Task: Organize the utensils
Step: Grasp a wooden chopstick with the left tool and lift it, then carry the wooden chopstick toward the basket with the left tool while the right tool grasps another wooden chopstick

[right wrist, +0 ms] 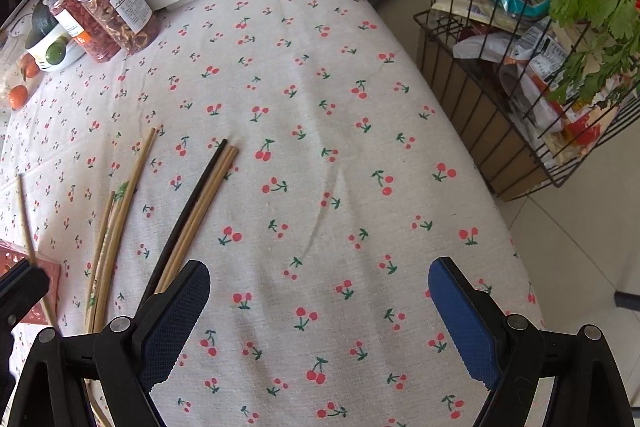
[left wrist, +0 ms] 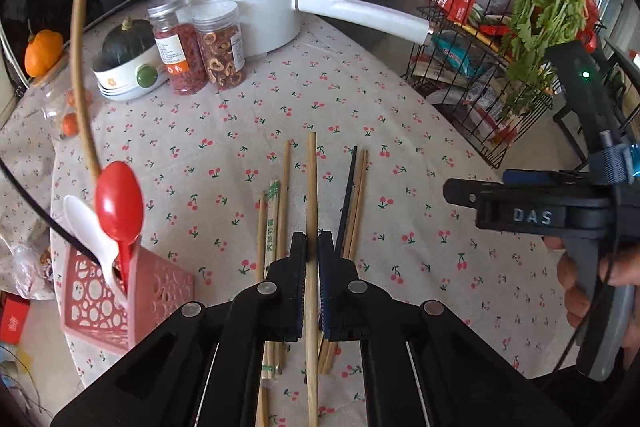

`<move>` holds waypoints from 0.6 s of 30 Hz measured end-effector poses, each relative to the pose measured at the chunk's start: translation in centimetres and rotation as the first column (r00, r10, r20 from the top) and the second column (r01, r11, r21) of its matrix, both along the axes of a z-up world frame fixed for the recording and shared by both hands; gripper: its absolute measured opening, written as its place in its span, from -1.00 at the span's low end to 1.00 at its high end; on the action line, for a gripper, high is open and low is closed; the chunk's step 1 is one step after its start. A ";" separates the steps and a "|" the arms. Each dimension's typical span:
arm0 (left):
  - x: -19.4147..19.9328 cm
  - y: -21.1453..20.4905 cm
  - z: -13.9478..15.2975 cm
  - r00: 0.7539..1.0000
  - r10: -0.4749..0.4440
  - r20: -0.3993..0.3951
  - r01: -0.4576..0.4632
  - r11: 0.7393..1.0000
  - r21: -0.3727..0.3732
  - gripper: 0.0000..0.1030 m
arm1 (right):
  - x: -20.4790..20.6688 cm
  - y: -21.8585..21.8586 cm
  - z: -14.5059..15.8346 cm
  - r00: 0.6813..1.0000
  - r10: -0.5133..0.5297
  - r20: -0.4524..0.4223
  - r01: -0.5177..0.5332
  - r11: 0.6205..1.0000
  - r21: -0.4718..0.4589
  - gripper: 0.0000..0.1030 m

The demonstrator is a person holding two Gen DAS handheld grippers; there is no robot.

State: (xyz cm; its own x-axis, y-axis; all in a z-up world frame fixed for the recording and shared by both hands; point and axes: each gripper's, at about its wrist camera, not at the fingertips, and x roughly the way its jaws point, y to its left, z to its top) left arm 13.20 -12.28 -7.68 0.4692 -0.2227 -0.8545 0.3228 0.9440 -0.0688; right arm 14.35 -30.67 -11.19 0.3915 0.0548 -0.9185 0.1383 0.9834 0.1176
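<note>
Clearly our left gripper [left wrist: 312, 255] pinches a light, stiff, slippery chopstick [left wrist: 311, 195] near mid-length, holder [left wrist: 120, 303] at nine o'clock, while our right gripper [right wrist: 320, 307] gapes empty.

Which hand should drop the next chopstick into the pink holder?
Left, probably. The left gripper is already shut on a chopstick, and the pink holder stands right beside it. The right gripper is open and empty, over bare tablecloth, farther from the holder.
</note>
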 end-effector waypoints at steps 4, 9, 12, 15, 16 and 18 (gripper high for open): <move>-3.0 3.0 2.3 0.999 0.004 0.050 -0.002 0.999 -0.038 -0.89 | 0.2 1.5 -0.2 1.000 0.016 -0.004 -0.016 1.000 0.015 0.79; -5.9 6.6 3.4 0.994 0.021 0.107 -0.012 0.996 -0.087 -0.89 | 0.6 3.5 -0.2 0.999 0.052 0.010 -0.053 0.997 0.047 0.78; -6.3 8.3 3.4 0.995 0.045 0.091 -0.033 0.992 -0.125 -0.89 | 1.4 4.5 -0.3 0.998 0.061 0.024 -0.063 0.993 0.095 0.64; -6.8 9.3 4.0 0.994 0.047 0.103 -0.031 0.989 -0.146 -0.89 | 2.7 5.6 -0.8 0.998 0.059 0.017 -0.061 0.989 0.133 0.28; -7.2 9.7 4.2 0.992 0.047 0.113 -0.030 0.989 -0.147 -0.89 | 3.2 6.1 -1.1 0.998 0.062 0.012 -0.063 0.987 0.147 0.20; -7.9 10.6 4.5 0.991 0.050 0.125 -0.030 0.988 -0.152 -0.89 | 4.4 7.2 -1.8 0.997 0.072 0.007 -0.072 0.984 0.166 -0.01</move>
State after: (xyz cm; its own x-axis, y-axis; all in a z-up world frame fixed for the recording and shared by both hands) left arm 5.26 -1.72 -3.18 0.5839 -0.3220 -0.7452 0.3003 0.9385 -0.1702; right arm 18.74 -23.50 -12.97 0.3816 0.2345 -0.8941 0.0681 0.9575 0.2802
